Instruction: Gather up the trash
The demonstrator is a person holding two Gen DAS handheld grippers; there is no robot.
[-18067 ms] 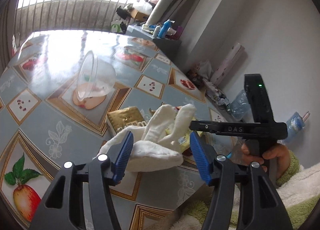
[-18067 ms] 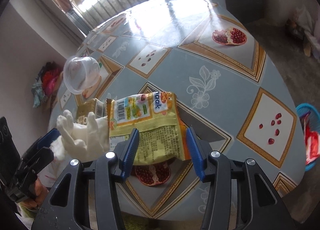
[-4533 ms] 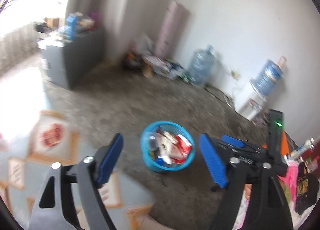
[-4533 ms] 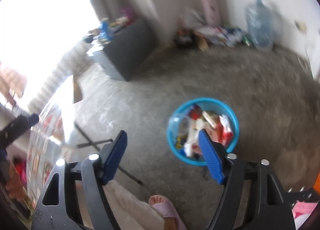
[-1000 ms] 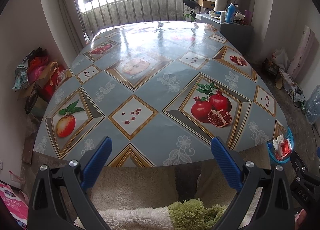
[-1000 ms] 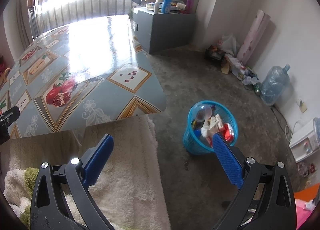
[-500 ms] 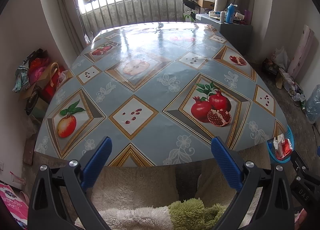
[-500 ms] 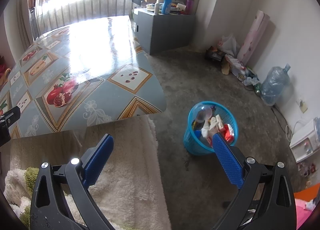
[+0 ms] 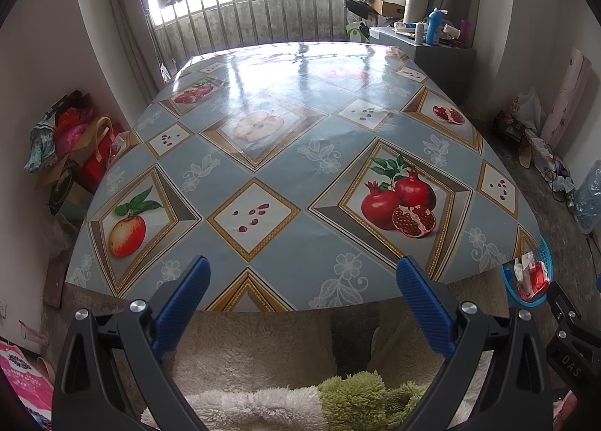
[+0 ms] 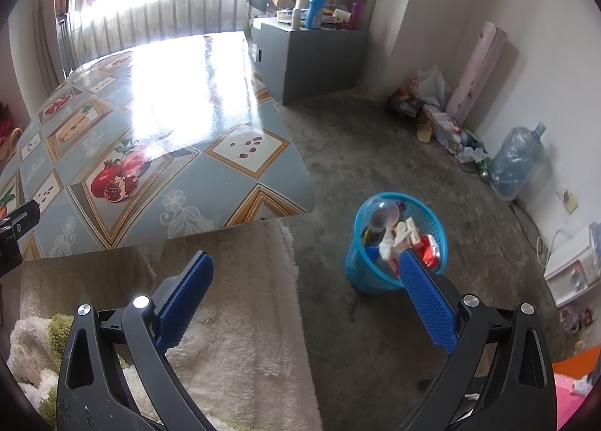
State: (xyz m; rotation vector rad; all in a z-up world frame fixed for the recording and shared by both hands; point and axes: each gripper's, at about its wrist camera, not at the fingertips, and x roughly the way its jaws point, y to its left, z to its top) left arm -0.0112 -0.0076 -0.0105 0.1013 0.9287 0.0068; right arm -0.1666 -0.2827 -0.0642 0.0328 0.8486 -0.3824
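Partly hidden, the blue trash basket has its near rim covered by one blue finger of the right gripper; in the left wrist view only a sliver of it shows at 4 o'clock, cut off by the table edge. Inside, one clear plastic cup, one white glove and red wrappers are piled; anything deeper cannot be made out. One basket stands on the floor, at 3 o'clock from the table corner. Both tongs, the left gripper included, are spread wide apart and hold nothing.
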